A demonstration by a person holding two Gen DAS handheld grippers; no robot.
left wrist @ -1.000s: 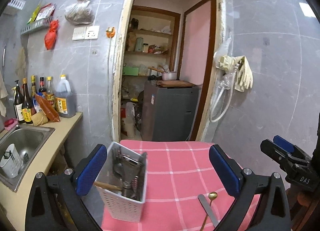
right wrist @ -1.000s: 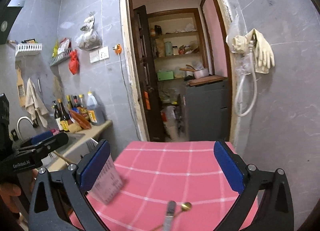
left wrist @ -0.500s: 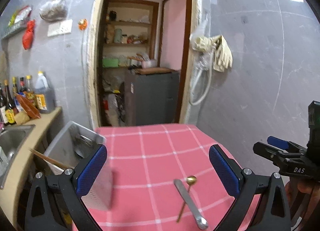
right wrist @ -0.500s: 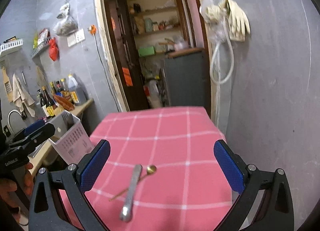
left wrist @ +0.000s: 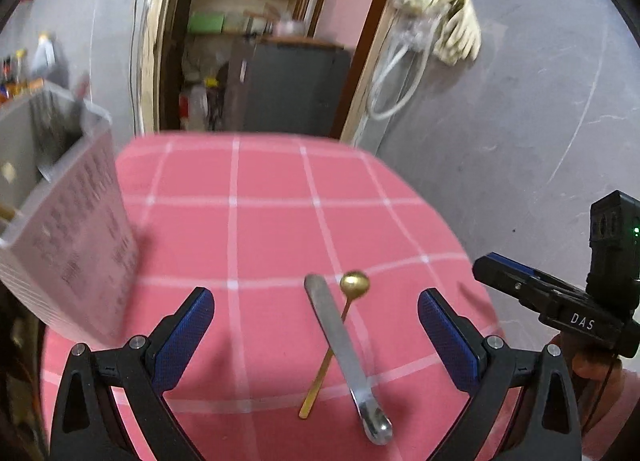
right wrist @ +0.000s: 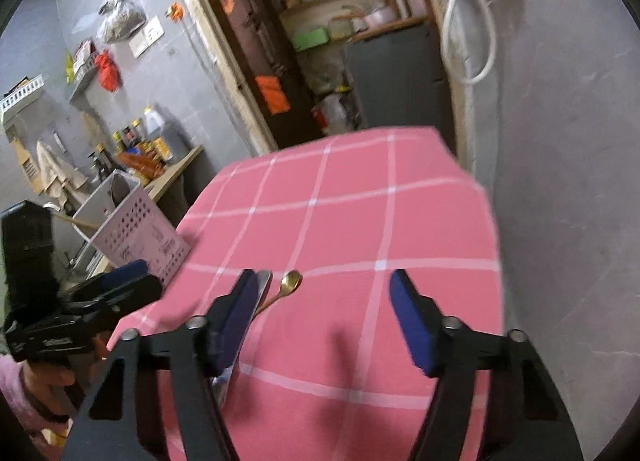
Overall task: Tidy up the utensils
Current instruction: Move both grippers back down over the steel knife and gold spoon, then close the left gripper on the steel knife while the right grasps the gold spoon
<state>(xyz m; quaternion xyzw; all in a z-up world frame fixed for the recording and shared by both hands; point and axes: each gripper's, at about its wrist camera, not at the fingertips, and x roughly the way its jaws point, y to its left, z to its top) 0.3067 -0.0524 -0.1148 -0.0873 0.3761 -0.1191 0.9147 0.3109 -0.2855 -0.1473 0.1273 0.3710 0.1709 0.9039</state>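
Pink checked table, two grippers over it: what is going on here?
A person holds a gripper in each hand above the pink checked tablecloth. Two loose utensils lie crossed on it: a small gold spoon and a flat silver utensil. The left gripper is open, with both in front of it, untouched. The right gripper has its jaws closing on nothing, its left finger just over the silver piece. The white perforated utensil basket, already holding items, stands at the table's left edge.
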